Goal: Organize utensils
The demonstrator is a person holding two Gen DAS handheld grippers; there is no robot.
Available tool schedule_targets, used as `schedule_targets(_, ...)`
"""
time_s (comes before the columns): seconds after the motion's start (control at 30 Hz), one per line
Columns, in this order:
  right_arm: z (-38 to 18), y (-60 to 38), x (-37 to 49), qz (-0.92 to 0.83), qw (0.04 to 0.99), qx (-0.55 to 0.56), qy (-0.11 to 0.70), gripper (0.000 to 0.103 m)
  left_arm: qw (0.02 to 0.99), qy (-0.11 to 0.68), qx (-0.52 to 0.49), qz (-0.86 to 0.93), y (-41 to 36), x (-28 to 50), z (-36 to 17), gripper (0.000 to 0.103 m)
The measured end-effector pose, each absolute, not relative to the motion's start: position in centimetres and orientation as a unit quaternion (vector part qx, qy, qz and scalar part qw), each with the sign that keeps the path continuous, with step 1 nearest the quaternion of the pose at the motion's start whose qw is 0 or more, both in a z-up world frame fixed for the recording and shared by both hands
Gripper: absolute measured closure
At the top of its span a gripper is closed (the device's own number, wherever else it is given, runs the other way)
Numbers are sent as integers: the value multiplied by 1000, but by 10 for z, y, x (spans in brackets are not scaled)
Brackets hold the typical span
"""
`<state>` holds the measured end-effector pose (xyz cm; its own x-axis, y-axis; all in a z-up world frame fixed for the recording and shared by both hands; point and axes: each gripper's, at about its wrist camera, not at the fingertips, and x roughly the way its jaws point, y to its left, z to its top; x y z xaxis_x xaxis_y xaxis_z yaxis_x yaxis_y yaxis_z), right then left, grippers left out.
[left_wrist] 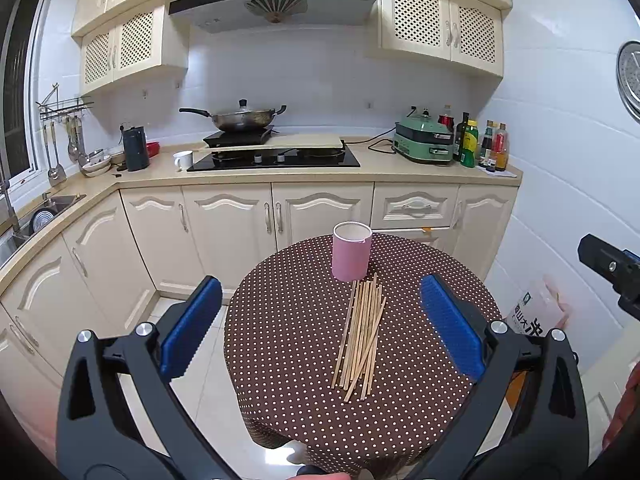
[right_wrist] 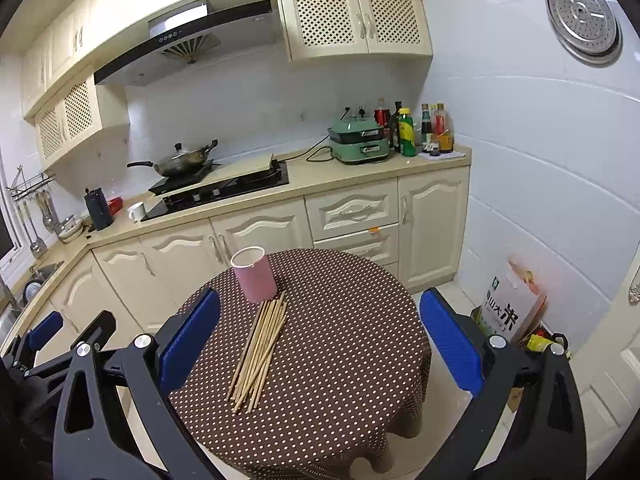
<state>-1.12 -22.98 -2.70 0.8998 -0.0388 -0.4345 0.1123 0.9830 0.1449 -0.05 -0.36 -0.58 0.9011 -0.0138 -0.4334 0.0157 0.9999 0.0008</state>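
Observation:
Several wooden chopsticks (left_wrist: 362, 336) (right_wrist: 260, 354) lie in a loose bundle on a round table (left_wrist: 288, 320) (right_wrist: 352, 336) with a brown dotted cloth. Just behind them stands a pink cylindrical holder (left_wrist: 351, 251) (right_wrist: 254, 274), upright, with nothing showing above its rim. My left gripper (left_wrist: 320, 292) hangs open above the table's near side, nothing between its blue pads. My right gripper (right_wrist: 320, 308) is open too, held above the table with the chopsticks toward its left finger. Part of the left gripper (right_wrist: 44, 326) shows at the lower left of the right wrist view.
Cream kitchen cabinets (left_wrist: 240, 216) run behind the table, with a hob (left_wrist: 276, 158), wok (left_wrist: 240, 118), green appliance (left_wrist: 424, 140) and bottles (left_wrist: 484, 144) on the counter. A sink (left_wrist: 36, 216) is at the left. A rice bag (right_wrist: 510, 304) stands on the floor at the right.

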Motion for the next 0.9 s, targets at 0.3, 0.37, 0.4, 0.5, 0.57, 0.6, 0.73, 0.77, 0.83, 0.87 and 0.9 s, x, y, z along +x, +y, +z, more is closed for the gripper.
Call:
schedule_targets(0.3, -39, -225, -13, -45, 967, 90, 232, 7, 974, 225, 4, -12, -5, -6, -7, 5)
schedule_targets(0.37, -43, -225, -12, -41, 966, 94, 239, 7, 974, 227, 3, -12, -5, -8, -9, 5)
schedule_targets(0.4, -46, -224, -14, -40, 966, 94, 239, 7, 973, 228, 2, -13, -5, -9, -9, 5)
schedule_targets(0.5, -48, -224, -16, -35, 966, 92, 241, 7, 973, 229, -1, -12, -5, -10, -4, 5)
schedule_targets(0.57, -42, -222, -16, -33, 966, 90, 240, 7, 974, 228, 0, -10, -6, -13, -2, 5)
schedule_targets(0.6, -41, -221, -17, -31, 966, 89, 240, 7, 973, 229, 1, -9, -6, -13, 0, 5)
schedule_targets(0.73, -38, -216, -18, -32, 967, 83, 239, 7, 973, 232, -2, -7, -5, -13, 4, 5)
schedule_targets(0.77, -37, -214, -18, -30, 967, 82, 237, 7, 973, 232, -2, -7, -5, -14, 4, 5)
schedule_targets(0.83, -38, -213, -20, -27, 968, 79, 236, 7, 974, 227, -1, -7, -5, -18, 3, 5)
schedule_targets(0.87, -38, -212, -21, -27, 969, 77, 235, 7, 974, 225, 0, -6, -5, -18, 3, 5)
schedule_targets(0.9, -39, -211, -21, -27, 969, 72, 235, 7, 974, 225, 0, -7, -5, -19, 2, 5)
